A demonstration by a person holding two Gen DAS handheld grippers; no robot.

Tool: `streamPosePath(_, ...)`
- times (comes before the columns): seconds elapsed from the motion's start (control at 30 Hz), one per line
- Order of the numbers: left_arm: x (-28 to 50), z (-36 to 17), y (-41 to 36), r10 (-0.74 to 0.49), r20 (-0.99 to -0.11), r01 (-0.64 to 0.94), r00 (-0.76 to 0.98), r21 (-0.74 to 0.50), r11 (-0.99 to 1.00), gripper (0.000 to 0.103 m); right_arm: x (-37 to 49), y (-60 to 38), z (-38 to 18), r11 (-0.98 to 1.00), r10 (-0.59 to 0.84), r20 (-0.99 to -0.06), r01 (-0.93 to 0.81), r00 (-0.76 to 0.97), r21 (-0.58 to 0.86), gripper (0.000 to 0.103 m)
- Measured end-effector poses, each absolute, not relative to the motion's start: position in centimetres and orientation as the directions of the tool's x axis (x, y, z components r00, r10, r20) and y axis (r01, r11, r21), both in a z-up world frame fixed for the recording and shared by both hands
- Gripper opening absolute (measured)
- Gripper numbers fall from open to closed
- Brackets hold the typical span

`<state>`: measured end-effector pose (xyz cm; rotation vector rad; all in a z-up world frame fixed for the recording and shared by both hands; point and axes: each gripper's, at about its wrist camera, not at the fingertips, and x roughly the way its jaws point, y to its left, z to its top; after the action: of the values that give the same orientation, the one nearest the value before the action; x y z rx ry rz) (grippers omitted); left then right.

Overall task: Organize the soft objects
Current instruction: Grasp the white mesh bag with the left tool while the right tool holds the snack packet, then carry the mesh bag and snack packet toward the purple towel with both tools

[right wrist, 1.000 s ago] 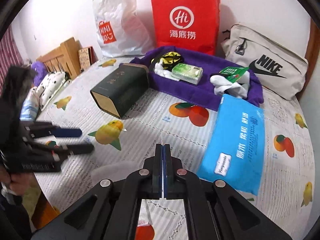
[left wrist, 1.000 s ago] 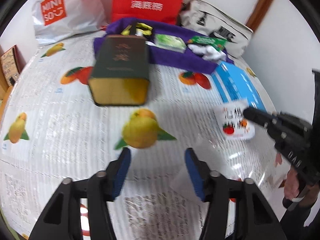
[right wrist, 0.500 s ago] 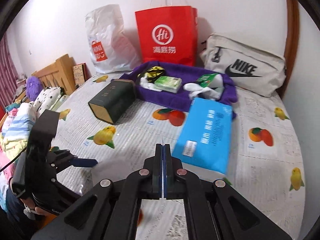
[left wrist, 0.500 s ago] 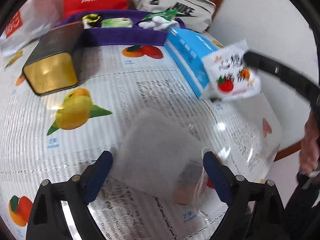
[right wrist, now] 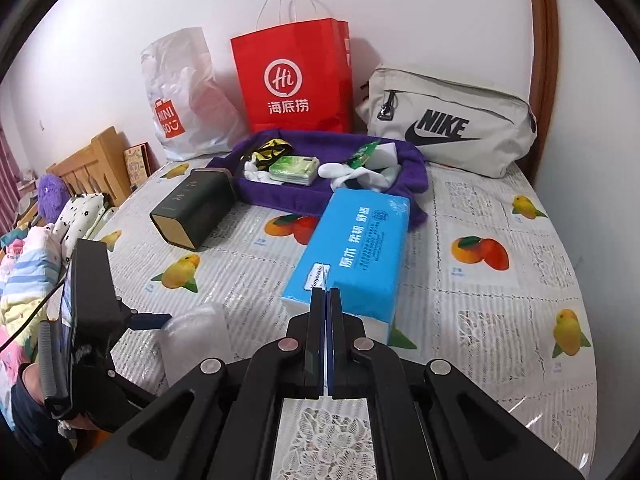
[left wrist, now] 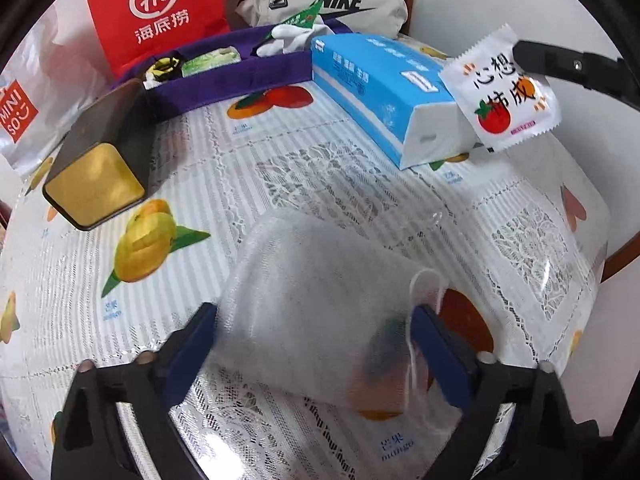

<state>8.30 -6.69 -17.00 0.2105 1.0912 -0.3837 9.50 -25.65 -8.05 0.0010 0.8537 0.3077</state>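
Observation:
A white gauzy pouch (left wrist: 312, 300) lies on the fruit-print tablecloth between the blue pads of my left gripper (left wrist: 316, 320). Its jaws are closing, one pad at each edge of the pouch, and I see no squeeze. In the right wrist view the same pouch (right wrist: 196, 336) shows beside a left finger (right wrist: 150, 321). My right gripper (right wrist: 327, 292) is shut. From the left wrist view its tip (left wrist: 520, 54) pinches a white packet with a tomato print (left wrist: 504, 92), held in the air by the blue tissue pack (left wrist: 372, 88). A purple fabric tray (right wrist: 280, 204) holds socks and a green packet.
A dark tin with a gold end (left wrist: 100, 160) lies left of the tray. A red paper bag (right wrist: 292, 80), a white plastic bag (right wrist: 180, 100) and a grey pouch bag (right wrist: 448, 124) stand along the wall. The table edge (left wrist: 592, 280) is close on the right.
My left gripper swung right and down from bare cloth to the white pouch, and its jaws widened around it. The right gripper lifted the tomato packet off the table and carried it toward the tissue pack.

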Motion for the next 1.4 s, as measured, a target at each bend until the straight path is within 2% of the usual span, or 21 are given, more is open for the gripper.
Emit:
streamPosePath(0.03, 8.3, -16.8, -6.6, -0.203, -0.890, 0.404, 0.408, -0.023, 0.915, 0.081, 9.5, -25.7, -8.1, 0.956, 0.267, -0.743, -0.267, 0.614, 0.123, 0.001)
streamPosePath(0.07, 8.3, -16.7, -6.7, -0.205, -0.889, 0.406, 0.408, -0.024, 0.913, 0.072, 9.5, -25.8, -8.0, 0.956, 0.266, -0.742, -0.264, 0.616, 0.124, 0.001)
streamPosePath(0.1, 8.3, -16.5, -6.6, -0.208, -0.888, 0.411, 0.409, -0.025, 0.911, 0.059, 9.4, -25.8, -7.9, 0.956, 0.268, -0.740, -0.263, 0.617, 0.126, 0.001)
streamPosePath(0.13, 8.4, -16.4, -6.7, -0.211, -0.888, 0.412, 0.408, -0.027, 0.911, 0.052, 9.4, -25.8, -7.8, 0.955, 0.271, -0.740, -0.266, 0.615, 0.129, 0.001)
streamPosePath(0.2, 8.6, -16.1, -6.7, -0.224, -0.890, 0.415, 0.397, -0.043, 0.909, 0.026, 9.5, -25.8, -7.6, 0.954, 0.275, -0.738, -0.270, 0.617, 0.131, 0.000)
streamPosePath(0.27, 8.9, -16.1, -6.5, -0.243, -0.893, 0.416, 0.379, -0.070, 0.906, 0.011, 9.5, -25.6, -7.3, 0.952, 0.280, -0.736, -0.275, 0.617, 0.131, 0.000)
streamPosePath(0.73, 11.3, -11.7, -2.4, -0.260, -0.859, 0.300, 0.442, -0.131, 0.945, 0.009, 11.5, -24.1, -4.8, 0.928, 0.347, -0.706, -0.337, 0.617, 0.162, 0.001)
streamPosePath(1.4, 17.2, -7.1, 0.6, -0.232, -0.826, 0.225, 0.514, -0.131, 0.966, 0.009, 19.2, -21.6, -3.5, 0.908, 0.395, -0.691, -0.373, 0.605, 0.193, 0.001)
